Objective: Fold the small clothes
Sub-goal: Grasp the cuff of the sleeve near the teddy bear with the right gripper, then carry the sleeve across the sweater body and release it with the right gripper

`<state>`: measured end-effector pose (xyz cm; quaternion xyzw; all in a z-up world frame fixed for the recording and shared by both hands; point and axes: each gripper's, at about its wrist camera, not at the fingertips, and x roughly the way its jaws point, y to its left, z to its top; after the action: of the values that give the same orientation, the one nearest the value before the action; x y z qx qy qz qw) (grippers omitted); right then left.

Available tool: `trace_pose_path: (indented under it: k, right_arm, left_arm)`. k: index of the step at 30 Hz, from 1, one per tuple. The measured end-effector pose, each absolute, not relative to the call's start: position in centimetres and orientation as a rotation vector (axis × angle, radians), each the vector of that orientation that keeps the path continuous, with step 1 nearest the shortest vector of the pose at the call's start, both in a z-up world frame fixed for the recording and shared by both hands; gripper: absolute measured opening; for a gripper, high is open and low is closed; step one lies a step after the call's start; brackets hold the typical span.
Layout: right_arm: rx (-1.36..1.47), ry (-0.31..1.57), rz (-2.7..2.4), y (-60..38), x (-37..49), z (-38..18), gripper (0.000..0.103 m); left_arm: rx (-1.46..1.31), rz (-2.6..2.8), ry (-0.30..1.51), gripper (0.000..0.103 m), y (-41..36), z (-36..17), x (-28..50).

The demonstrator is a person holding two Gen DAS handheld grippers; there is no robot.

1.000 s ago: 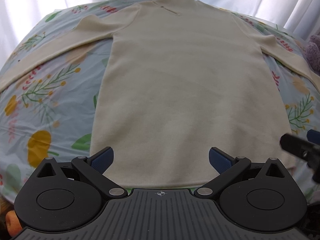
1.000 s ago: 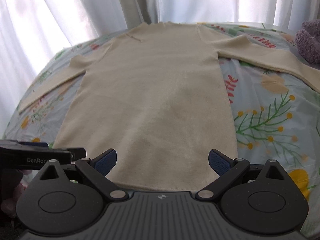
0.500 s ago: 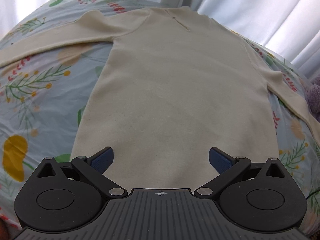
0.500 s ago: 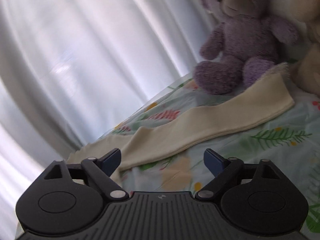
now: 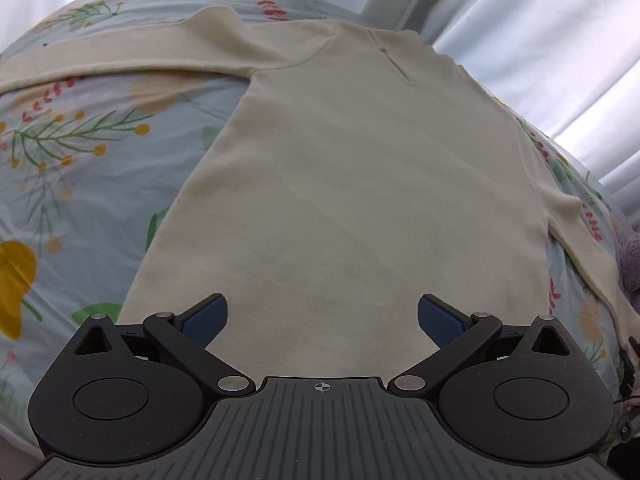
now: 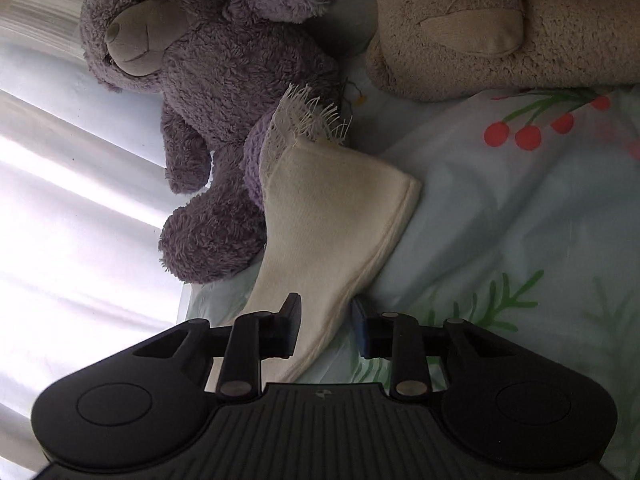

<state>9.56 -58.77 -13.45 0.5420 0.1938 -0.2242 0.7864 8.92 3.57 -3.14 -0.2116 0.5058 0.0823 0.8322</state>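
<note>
A cream long-sleeved top (image 5: 352, 184) lies flat on a floral bedsheet (image 5: 80, 184), neck away from me, both sleeves spread out sideways. My left gripper (image 5: 322, 318) is open and empty, hovering over the lower hem. In the right wrist view, my right gripper (image 6: 325, 322) has its fingers nearly closed around the right sleeve (image 6: 332, 220) near its cuff, which rests against a purple teddy bear (image 6: 212, 92). The sleeve cloth lies between the two fingers; a small gap remains on the right side.
A beige plush toy (image 6: 500, 28) lies beside the purple bear at the bed's right end. White curtains (image 5: 540, 40) hang behind the bed. The floral sheet (image 6: 520, 220) extends to the right of the sleeve.
My right gripper swung from the hem to the right sleeve's cuff and has narrowed around it. My left gripper moved forward and left over the top's body, staying open.
</note>
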Motion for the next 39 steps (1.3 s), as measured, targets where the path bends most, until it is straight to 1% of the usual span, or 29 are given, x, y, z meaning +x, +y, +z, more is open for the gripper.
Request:
trace_pose_path:
  k: [4, 9, 11, 12, 14, 16, 19, 21, 24, 26, 28, 29, 32, 33, 34, 36, 38, 39]
  right_arm:
    - [1.085, 0.439, -0.478, -58.7, 10.4, -12.9, 0.023]
    - [1.095, 0.456, -0.488, -59.2, 10.9, -12.5, 0.021]
    - [1.104, 0.472, -0.507, -59.4, 11.1, -12.3, 0.009]
    - [1.081, 0.488, -0.528, -59.3, 11.3, -11.9, 0.006]
    - [0.958, 0.5, -0.556, -58.1, 11.9, -10.2, 0.006]
    - [0.747, 0.481, -0.564, -55.3, 12.8, -7.5, 0.006]
    - [0.413, 0.447, -0.441, -48.0, 15.0, -3.1, 0.006]
    - [0.26, 0.428, -0.288, -42.7, 16.1, -1.3, 0.006]
    - [0.038, 0.411, -0.024, -33.5, 17.0, -0.5, 0.006]
    - [-0.085, 0.422, 0.136, -27.9, 17.0, -1.4, 0.006]
    - [-0.169, 0.457, 0.247, -23.6, 16.9, -3.1, 0.006]
    - [-0.206, 0.51, 0.305, -21.5, 17.1, -4.4, 0.007]
    - [-0.209, 0.637, 0.396, -18.8, 16.9, -6.5, 0.007]
    - [-0.187, 0.653, 0.409, -18.7, 16.4, -6.6, 0.011]
    - [-0.162, 0.66, 0.414, -19.1, 16.1, -6.6, 0.019]
    - [-0.117, 0.664, 0.392, -20.3, 15.4, -6.1, 0.027]
    - [-0.084, 0.672, 0.351, -21.7, 14.7, -5.7, 0.027]
    - [-0.061, 0.68, 0.327, -22.5, 14.5, -5.6, 0.027]
  left_arm:
    - [-0.537, 0.139, 1.08, 0.103, 4.4, -3.7, 9.4]
    - [-0.514, 0.107, 1.08, 0.103, 4.5, -3.6, 10.5]
    - [-0.522, 0.079, 1.062, 0.103, 4.6, -3.2, 10.8]
    - [-0.521, 0.07, 1.052, 0.103, 4.6, -3.0, 11.0]
    - [-0.508, 0.057, 1.039, 0.103, 4.7, -2.8, 11.4]
    - [-0.504, 0.051, 1.03, 0.103, 4.8, -2.7, 12.0]
    - [-0.523, 0.022, 1.018, 0.103, 4.9, -2.5, 13.0]
    - [-0.529, -0.005, 0.998, 0.103, 4.7, -2.1, 13.8]
    - [-0.523, -0.057, 0.958, 0.103, 4.0, -1.3, 15.2]
    - [-0.527, -0.097, 0.944, 0.103, 3.6, -1.1, 16.2]
    - [-0.54, -0.147, 0.933, 0.103, 3.3, -1.3, 17.2]
    - [-0.543, -0.165, 0.933, 0.103, 3.2, -1.4, 17.7]
    - [-0.527, -0.216, 0.941, 0.103, 3.0, -2.1, 19.2]
    - [-0.524, -0.231, 0.941, 0.103, 3.0, -2.3, 19.7]
    - [-0.528, -0.244, 0.944, 0.103, 3.0, -2.5, 20.1]
    - [-0.563, -0.289, 0.959, 0.103, 3.1, -3.4, 21.3]
    - [-0.606, -0.319, 0.977, 0.102, 3.1, -4.4, 22.4]
    - [-0.628, -0.329, 1.0, 0.097, 3.1, -5.1, 23.0]
